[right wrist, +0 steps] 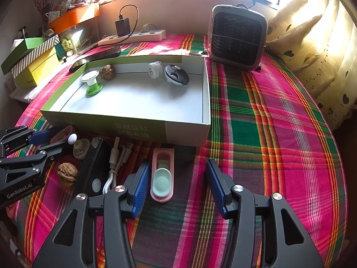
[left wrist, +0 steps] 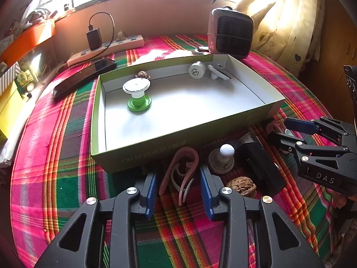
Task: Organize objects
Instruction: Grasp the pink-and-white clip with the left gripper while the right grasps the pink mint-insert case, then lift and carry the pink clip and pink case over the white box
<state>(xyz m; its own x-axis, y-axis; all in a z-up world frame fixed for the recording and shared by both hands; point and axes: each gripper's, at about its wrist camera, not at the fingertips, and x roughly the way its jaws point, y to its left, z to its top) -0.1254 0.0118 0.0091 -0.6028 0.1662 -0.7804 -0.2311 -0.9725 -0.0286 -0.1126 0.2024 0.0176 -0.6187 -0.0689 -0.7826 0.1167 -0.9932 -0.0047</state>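
A shallow green-sided box [left wrist: 156, 143] [right wrist: 185, 131] lies on the plaid cloth. Inside it are a green and white spool [left wrist: 137, 96] [right wrist: 92, 82], a walnut [right wrist: 107, 72], a white round cap [left wrist: 196, 69] [right wrist: 154, 69] and a black and white lid [right wrist: 177, 74]. My left gripper [left wrist: 178, 192] is open, its fingers either side of a pink clip [left wrist: 180, 172] lying in front of the box. My right gripper [right wrist: 176, 185] is open, with a pink and mint holder [right wrist: 162, 178] by its left finger.
Beside the clip lie a beige knob with a white ball [left wrist: 223, 156] [right wrist: 78, 145], a walnut [left wrist: 242, 186] [right wrist: 67, 173], a black block [left wrist: 261, 167] [right wrist: 93, 167] and a white cable [right wrist: 113, 167]. Behind the box stand a heater [right wrist: 237, 38], a power strip [left wrist: 107, 49] and a phone [left wrist: 84, 78].
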